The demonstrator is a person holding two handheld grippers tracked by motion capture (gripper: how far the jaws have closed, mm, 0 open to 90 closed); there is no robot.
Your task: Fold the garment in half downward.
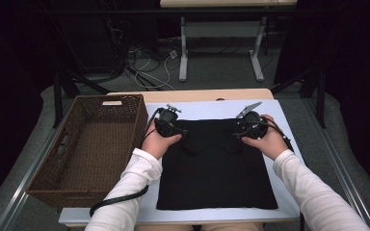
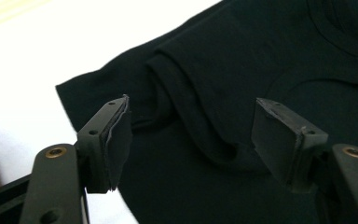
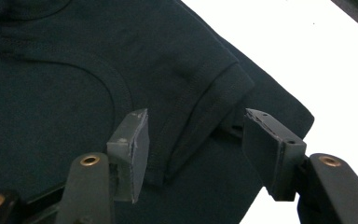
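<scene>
Two hand-held grippers, left (image 1: 179,130) & right (image 1: 240,132), both w/ jaws apart and gripping nothing, hover over the far corners of a black T-shirt (image 1: 214,173) lying part-folded on the bench (image 1: 289,202); sleeves tucked in, final folds and wicker basket (image 1: 84,192) seemingly left.

A black T-shirt (image 1: 217,168) lies flat on the white counter (image 1: 289,144), folded into a rectangle, both short sleeves tucked inward across the chest, neckline at the far edge.
</scene>
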